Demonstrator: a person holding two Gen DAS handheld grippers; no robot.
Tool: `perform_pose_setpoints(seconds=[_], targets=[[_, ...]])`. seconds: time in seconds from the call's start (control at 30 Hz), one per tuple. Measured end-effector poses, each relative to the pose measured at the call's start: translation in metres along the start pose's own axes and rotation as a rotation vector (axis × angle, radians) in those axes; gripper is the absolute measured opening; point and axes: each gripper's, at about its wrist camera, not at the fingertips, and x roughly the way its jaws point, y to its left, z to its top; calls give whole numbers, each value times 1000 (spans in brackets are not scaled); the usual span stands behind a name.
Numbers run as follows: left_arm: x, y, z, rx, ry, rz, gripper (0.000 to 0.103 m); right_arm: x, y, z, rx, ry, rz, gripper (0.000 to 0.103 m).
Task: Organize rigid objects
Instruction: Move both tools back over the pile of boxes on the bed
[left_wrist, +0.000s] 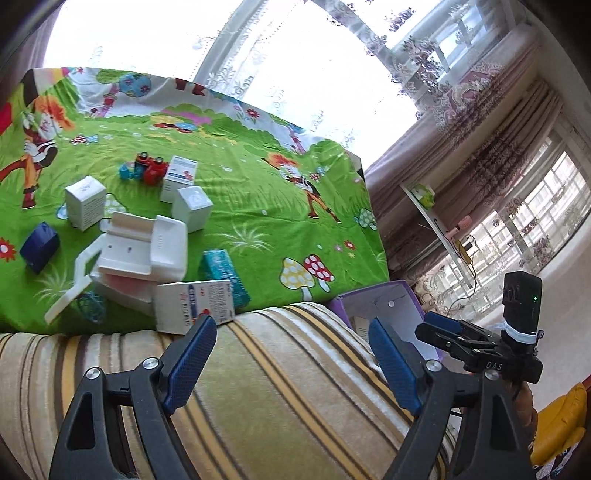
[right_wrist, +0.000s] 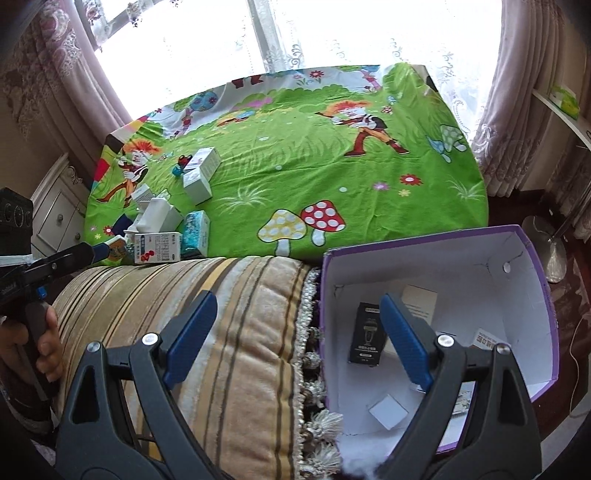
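Several small boxes lie heaped on the green cartoon sheet (left_wrist: 258, 206): a white and red medicine box (left_wrist: 194, 306), a teal box (left_wrist: 221, 267), a white foam insert (left_wrist: 147, 251), white cartons (left_wrist: 85, 206), a dark blue box (left_wrist: 40, 246) and a red toy (left_wrist: 151, 168). My left gripper (left_wrist: 291, 325) is open and empty above a striped cushion (left_wrist: 277, 387), short of the heap. My right gripper (right_wrist: 298, 299) is open and empty, one finger over the cushion, the other over the purple box (right_wrist: 436, 258). A black carton (right_wrist: 369, 332) and a small white box (right_wrist: 388, 410) lie inside.
The striped cushion with a tasselled edge (right_wrist: 314, 369) lies between the sheet and the purple box. Lace curtains and bright windows (right_wrist: 332, 33) stand behind the bed. A white drawer unit (right_wrist: 59, 206) is at the left, a shelf (left_wrist: 432, 214) at the right.
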Motion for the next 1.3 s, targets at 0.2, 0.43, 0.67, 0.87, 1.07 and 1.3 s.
perform_pose_setpoints(seconds=[0.2, 0.43, 0.67, 0.87, 1.07, 1.3], targets=[[-17, 30, -2, -48, -26, 49, 85, 17, 37, 7, -61, 39, 40, 91], [-32, 55, -1, -85, -50, 75, 85, 38, 74, 18, -103, 81, 79, 91], [-39, 78, 4, -100, -48, 124, 85, 69, 106, 24, -120, 134, 114, 91], [-45, 97, 10, -93, -42, 173, 85, 92, 123, 28, -128, 167, 141, 91], [-46, 120, 22, -80, -25, 244, 83, 111, 136, 32, -140, 208, 174, 91], [-41, 148, 42, -45, 10, 360, 74, 131, 148, 39, -153, 242, 169, 91]])
